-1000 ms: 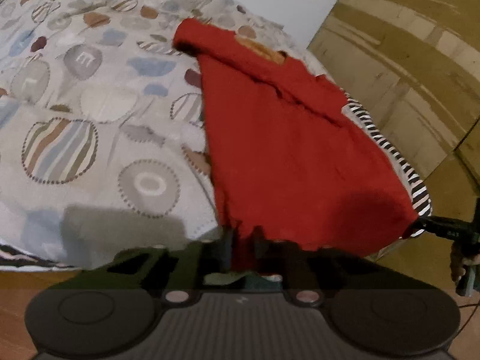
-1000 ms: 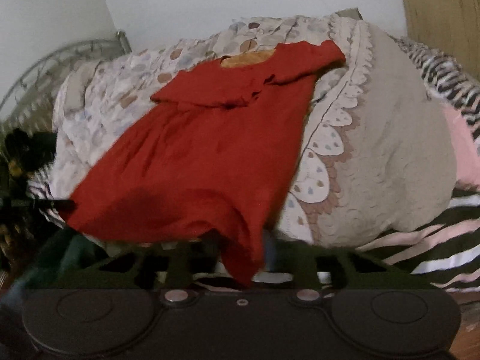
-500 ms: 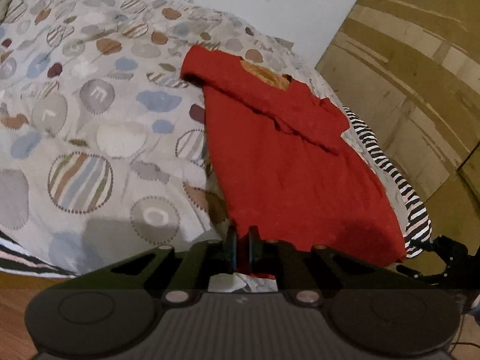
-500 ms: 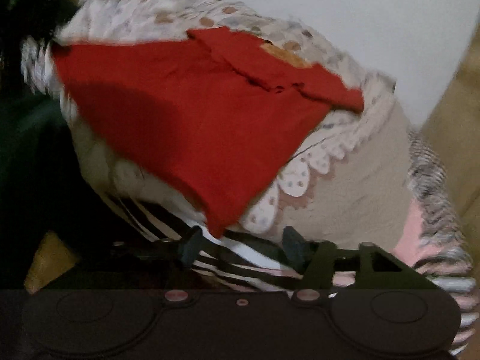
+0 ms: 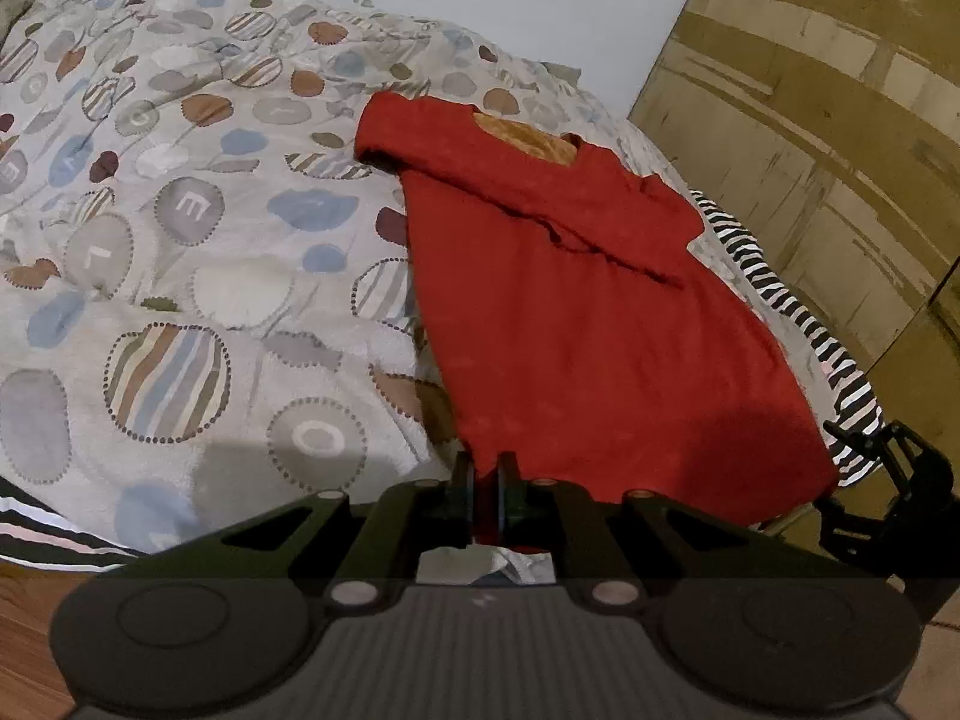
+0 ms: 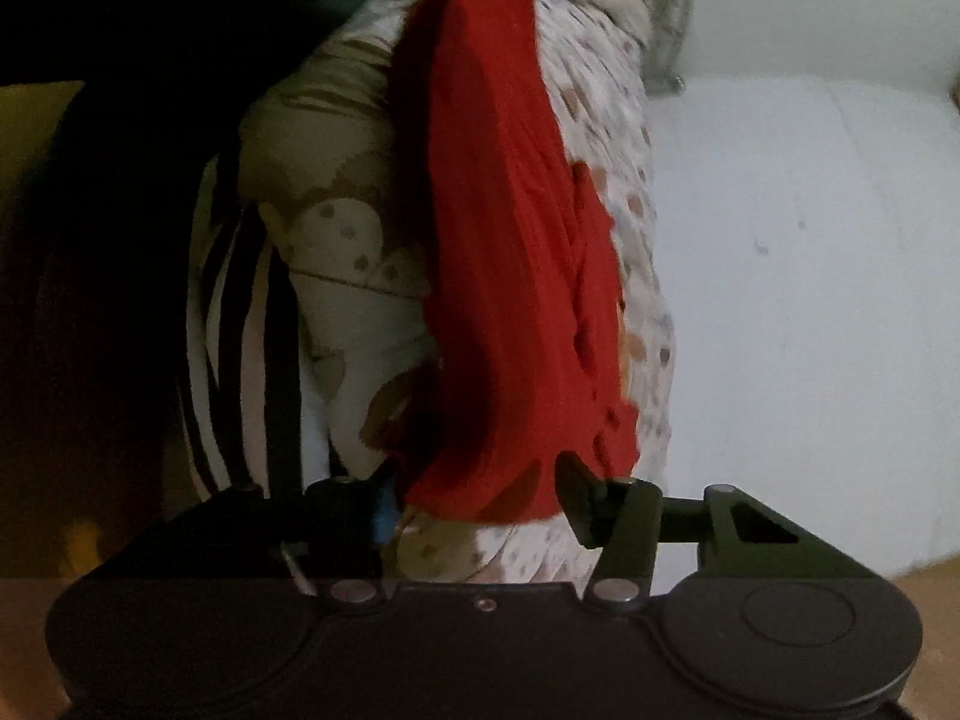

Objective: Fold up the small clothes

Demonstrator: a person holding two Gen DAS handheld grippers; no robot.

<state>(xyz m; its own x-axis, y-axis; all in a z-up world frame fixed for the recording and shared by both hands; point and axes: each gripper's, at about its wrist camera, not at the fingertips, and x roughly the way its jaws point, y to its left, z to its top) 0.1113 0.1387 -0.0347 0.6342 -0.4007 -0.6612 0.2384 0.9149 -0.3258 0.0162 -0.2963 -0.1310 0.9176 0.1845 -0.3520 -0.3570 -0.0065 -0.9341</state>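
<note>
A small red dress (image 5: 570, 312) lies spread on the bed, neckline at the far end and hem toward me. My left gripper (image 5: 485, 468) is shut on the hem's near left corner. In the left wrist view my right gripper (image 5: 870, 456) sits off the hem's right corner, at the bed's edge. The right wrist view is rolled onto its side. There the dress (image 6: 498, 240) runs up the frame and its hem edge lies between the fingers of my right gripper (image 6: 477, 480). Those jaws are closing with a gap left at the pads.
A quilt (image 5: 180, 240) printed with circles covers the bed. A black-and-white striped blanket (image 5: 780, 300) hangs along the right edge. Wooden wardrobe doors (image 5: 810, 120) stand right of the bed, a white wall (image 6: 780, 300) behind it. Wooden floor (image 5: 24, 630) shows below.
The right gripper let go of the hem corner, opened, rolled onto its side and dropped lower; the hem now sits between its jaws. The left gripper rose a little, still gripping.
</note>
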